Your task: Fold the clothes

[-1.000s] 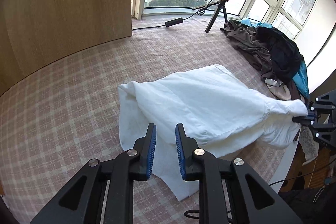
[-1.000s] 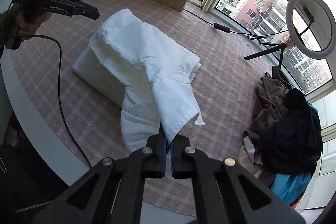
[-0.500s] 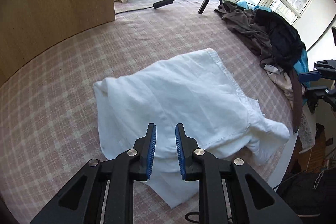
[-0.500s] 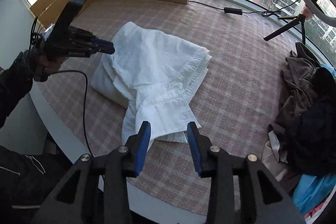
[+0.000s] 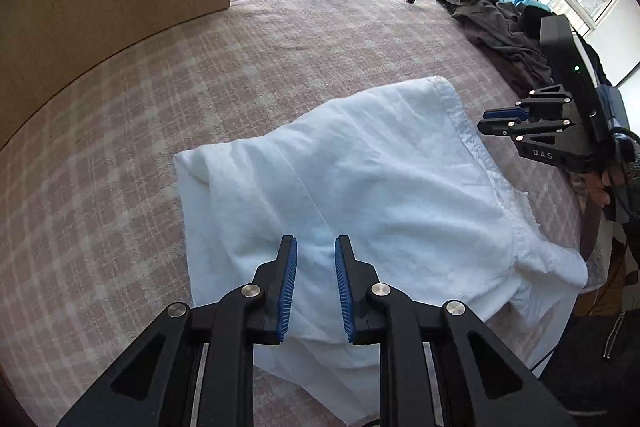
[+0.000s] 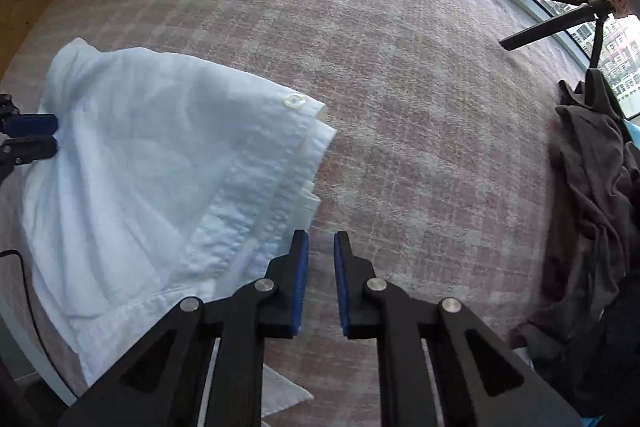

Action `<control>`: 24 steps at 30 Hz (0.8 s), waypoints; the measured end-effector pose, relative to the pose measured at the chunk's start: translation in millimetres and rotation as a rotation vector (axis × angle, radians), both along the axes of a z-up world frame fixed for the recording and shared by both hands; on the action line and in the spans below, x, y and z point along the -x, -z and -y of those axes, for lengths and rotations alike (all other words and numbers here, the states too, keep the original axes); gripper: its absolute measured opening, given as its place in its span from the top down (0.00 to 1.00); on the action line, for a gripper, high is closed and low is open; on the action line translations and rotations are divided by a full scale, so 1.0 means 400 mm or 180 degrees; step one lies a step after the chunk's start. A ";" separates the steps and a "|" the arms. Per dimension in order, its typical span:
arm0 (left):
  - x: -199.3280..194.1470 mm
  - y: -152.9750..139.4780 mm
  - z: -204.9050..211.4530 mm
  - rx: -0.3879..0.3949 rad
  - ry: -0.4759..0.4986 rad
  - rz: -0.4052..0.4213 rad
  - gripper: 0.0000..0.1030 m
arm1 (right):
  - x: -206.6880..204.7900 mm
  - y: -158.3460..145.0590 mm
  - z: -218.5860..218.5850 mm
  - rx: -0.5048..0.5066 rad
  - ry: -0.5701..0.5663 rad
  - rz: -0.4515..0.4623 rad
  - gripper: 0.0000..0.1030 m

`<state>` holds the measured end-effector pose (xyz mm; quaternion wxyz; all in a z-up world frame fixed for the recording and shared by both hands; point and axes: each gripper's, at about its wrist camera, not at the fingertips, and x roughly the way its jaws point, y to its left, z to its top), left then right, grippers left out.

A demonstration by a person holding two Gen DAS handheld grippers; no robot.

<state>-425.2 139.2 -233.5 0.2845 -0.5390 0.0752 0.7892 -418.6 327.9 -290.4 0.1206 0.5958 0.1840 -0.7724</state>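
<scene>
Rumpled white shirt, partly folded

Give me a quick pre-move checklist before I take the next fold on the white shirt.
1. Left gripper free of cloth: ok, pads apart above the white shirt, nothing pinched.
2. Right gripper free of cloth: ok, jaws closing with only the checked cover between them; the shirt hem lies just left of it.
3. Shirt released and resting on the surface: ok.
4. Shirt lying flat: not ok, bunched at the near right corner, which reaches the surface's edge.
5. Fold area clear: ok, the dark clothes pile and tripod sit apart from the shirt.
6. Layers underneath aligned: cannot tell.
</scene>
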 end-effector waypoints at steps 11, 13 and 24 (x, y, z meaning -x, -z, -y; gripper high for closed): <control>0.135 0.082 -0.003 -0.0023 -0.0017 0.0019 0.81 | 0.089 -0.004 0.136 0.1137 0.0174 0.0182 0.88; 0.142 0.091 0.031 -0.0131 -0.0162 0.0060 0.88 | 0.103 0.035 0.105 0.0973 0.0356 0.0175 1.00; 0.006 -0.015 0.023 -0.0647 -0.0008 -0.0073 0.90 | 0.001 -0.078 0.080 0.1435 0.0392 0.0293 1.00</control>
